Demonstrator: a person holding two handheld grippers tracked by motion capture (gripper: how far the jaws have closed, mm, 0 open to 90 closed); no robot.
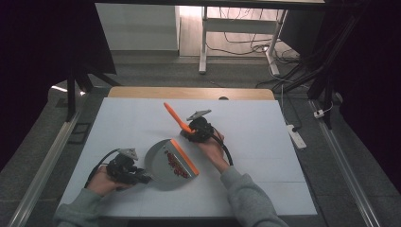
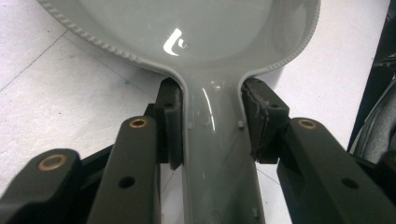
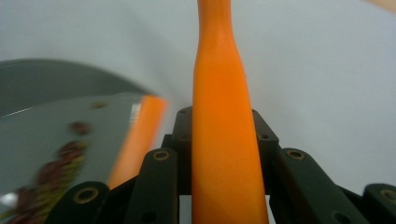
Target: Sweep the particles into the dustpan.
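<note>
Dustpan (image 1: 163, 163) handle is clamped in my left gripper (image 1: 142, 178): in the left gripper view both pads (image 2: 170, 123) press flat against the sides of the grey handle (image 2: 215, 154), jaws closed as far as the handle lets them. Grey pan spreads out beyond the jaws with a ribbed rim (image 2: 100, 44), sitting on the white surface (image 2: 56, 102). In the high view the left gripper sits low at the near left of the surface, pointing right into the pan. Pan has an orange lip (image 1: 185, 158) along its far right edge and some red debris (image 1: 176, 165) lying just inside that lip. My right gripper (image 1: 189, 130) is closed on an orange handle (image 3: 222, 140), pads on both sides of it, handle running straight up between the jaws in the right gripper view. In the high view that orange handle (image 1: 176, 116) sticks out up and to the left from the right gripper, above the middle of the surface, just beyond the pan's orange lip. Cannot tell what is on the other end of it. Right gripper view is blurred on its left side, where the pan, its orange lip (image 3: 137, 135) and the debris (image 3: 60, 163) show. Surface (image 1: 265, 142) is a white sheet over a wooden top.
</note>
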